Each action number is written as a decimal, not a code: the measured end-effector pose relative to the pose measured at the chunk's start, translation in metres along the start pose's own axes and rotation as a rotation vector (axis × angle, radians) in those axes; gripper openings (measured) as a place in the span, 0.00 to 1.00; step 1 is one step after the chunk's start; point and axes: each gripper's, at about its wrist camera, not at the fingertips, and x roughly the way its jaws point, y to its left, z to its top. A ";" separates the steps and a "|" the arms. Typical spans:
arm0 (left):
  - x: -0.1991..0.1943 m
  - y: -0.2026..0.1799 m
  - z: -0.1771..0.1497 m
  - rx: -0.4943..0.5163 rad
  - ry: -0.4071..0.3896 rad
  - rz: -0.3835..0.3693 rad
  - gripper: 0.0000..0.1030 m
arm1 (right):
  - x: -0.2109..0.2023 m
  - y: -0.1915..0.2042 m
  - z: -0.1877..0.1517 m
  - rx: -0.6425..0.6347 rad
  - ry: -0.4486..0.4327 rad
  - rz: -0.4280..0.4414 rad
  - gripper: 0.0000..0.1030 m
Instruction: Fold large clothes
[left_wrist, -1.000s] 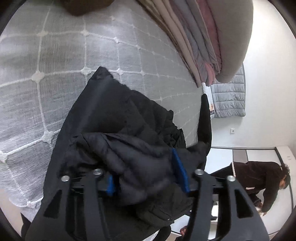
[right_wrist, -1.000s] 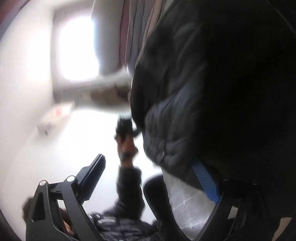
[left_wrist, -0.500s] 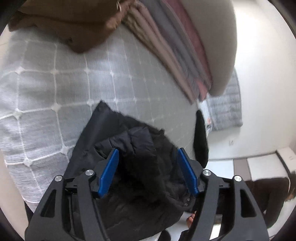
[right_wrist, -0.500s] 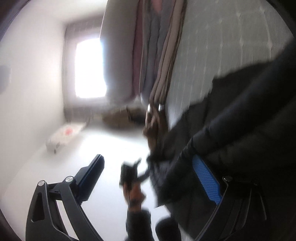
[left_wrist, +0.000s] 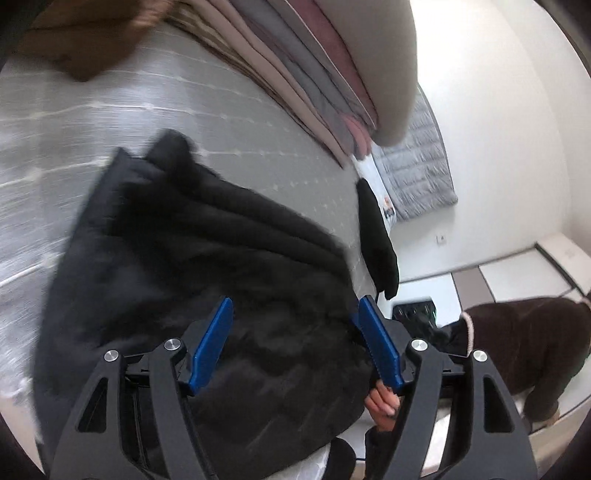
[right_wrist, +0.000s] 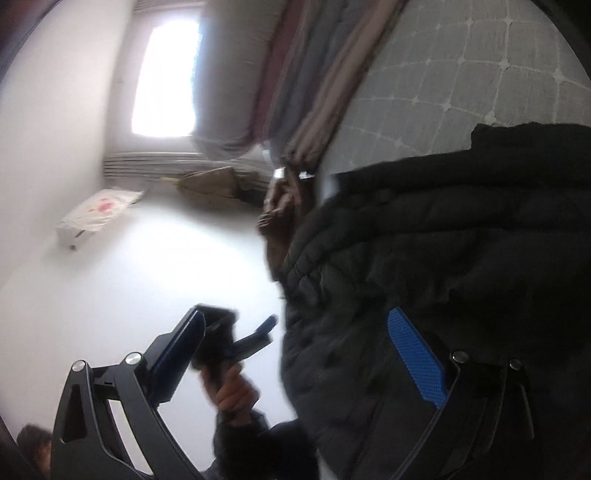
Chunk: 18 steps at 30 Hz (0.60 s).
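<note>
1. The black puffer jacket (left_wrist: 207, 266) lies bunched on the bed (left_wrist: 74, 122), near the bed's edge, with a grey grid-stitched cover under it; in the right wrist view the same jacket (right_wrist: 461, 240) fills the right half, its quilted folds hanging over the bed edge
2. The left hand-held gripper (left_wrist: 295, 343) hangs above the jacket with its blue-padded fingers (left_wrist: 210, 343) spread wide, nothing between them
3. The right hand-held gripper (right_wrist: 295, 354) is also spread wide; one blue pad (right_wrist: 417, 365) lies against the jacket fabric, the other finger stands out in open air over the floor, so no cloth is pinched
4. In the right wrist view the left hand-held gripper shows between those fingers, held in the person's hand (right_wrist: 232, 391)
5. A stack of folded blankets (left_wrist: 314, 70) in pink, grey and beige lies at the far side of the bed, with a brown garment (left_wrist: 88, 40) beside it
6. A small black cloth (left_wrist: 376, 236) hangs at the bed's corner
7. A second person in a dark brown top (left_wrist: 532, 343) bends over on the floor past the bed
8. A bright window (right_wrist: 166, 77) lights the right wrist view; a white bag (right_wrist: 96, 214) lies on the floor by the wall
</note>
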 end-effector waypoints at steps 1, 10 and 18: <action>0.012 -0.004 0.004 0.036 0.003 0.008 0.65 | 0.006 -0.011 0.008 0.032 -0.005 -0.017 0.93; 0.057 0.027 0.017 0.062 0.024 0.185 0.65 | -0.017 -0.020 0.009 0.026 -0.055 0.059 0.93; 0.057 0.014 0.014 0.145 -0.022 0.220 0.65 | -0.036 -0.027 0.006 0.043 -0.074 0.028 0.92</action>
